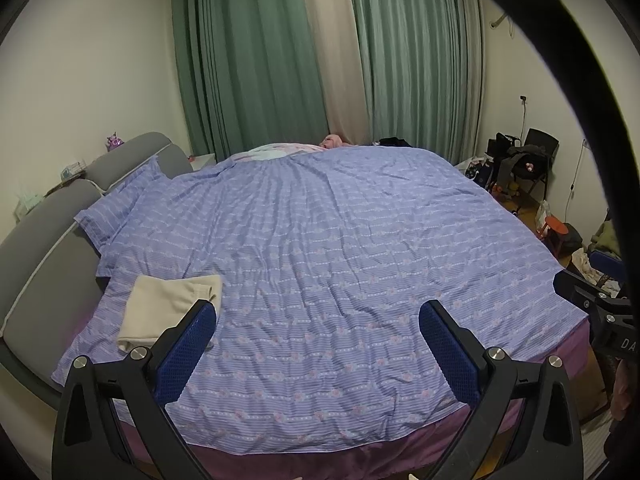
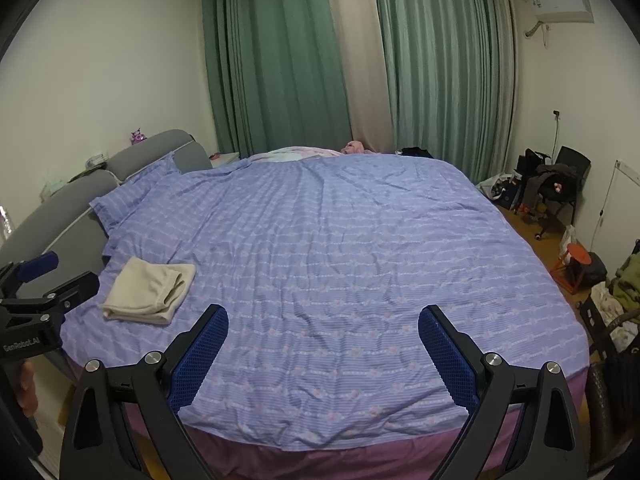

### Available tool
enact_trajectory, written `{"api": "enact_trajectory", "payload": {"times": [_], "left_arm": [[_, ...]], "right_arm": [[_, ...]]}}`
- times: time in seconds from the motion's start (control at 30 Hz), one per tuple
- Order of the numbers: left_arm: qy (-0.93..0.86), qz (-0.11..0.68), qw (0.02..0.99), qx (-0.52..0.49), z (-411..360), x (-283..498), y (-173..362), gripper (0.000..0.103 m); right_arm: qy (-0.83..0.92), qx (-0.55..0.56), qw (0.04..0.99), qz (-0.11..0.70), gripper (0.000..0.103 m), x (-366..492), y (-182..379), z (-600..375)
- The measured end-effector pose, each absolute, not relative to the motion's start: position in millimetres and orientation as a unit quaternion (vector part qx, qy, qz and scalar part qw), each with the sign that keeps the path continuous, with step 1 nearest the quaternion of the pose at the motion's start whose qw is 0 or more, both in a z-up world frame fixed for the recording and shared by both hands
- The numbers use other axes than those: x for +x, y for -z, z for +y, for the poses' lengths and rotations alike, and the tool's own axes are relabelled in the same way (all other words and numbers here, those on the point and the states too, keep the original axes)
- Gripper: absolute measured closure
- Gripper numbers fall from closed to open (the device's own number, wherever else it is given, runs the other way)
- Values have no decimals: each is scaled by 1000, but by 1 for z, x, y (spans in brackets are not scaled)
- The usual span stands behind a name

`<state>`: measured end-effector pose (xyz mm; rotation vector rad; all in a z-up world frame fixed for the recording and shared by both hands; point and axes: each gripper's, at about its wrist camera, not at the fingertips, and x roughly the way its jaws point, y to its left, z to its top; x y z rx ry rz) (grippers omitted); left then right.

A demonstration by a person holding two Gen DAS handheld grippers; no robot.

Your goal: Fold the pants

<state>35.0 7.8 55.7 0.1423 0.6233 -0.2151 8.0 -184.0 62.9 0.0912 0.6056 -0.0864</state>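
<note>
The cream pants (image 1: 168, 308) lie folded into a small flat bundle on the purple striped bedspread (image 1: 340, 240), near the bed's left side by the grey headboard. They also show in the right wrist view (image 2: 150, 290). My left gripper (image 1: 318, 312) is open and empty, held above the bed's near edge, its left finger just right of the pants. My right gripper (image 2: 323, 318) is open and empty, above the near edge, to the right of the pants. The left gripper also shows at the left edge of the right wrist view (image 2: 56, 276).
A grey padded headboard (image 1: 44, 248) runs along the left. A pillow (image 1: 120, 208) lies at the bed's left. Green curtains (image 1: 260, 60) hang behind. A chair with clothes (image 2: 556, 188), an orange stool (image 2: 576, 264) and clutter stand on the floor at right.
</note>
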Motion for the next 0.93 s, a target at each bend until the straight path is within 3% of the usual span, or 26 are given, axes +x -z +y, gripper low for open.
{"api": "enact_trajectory", "payload": {"times": [0.93], "left_arm": [[97, 314, 942, 62, -2, 45, -51, 0]], "right_arm": [[48, 47, 950, 305, 7, 10, -64, -194]]}}
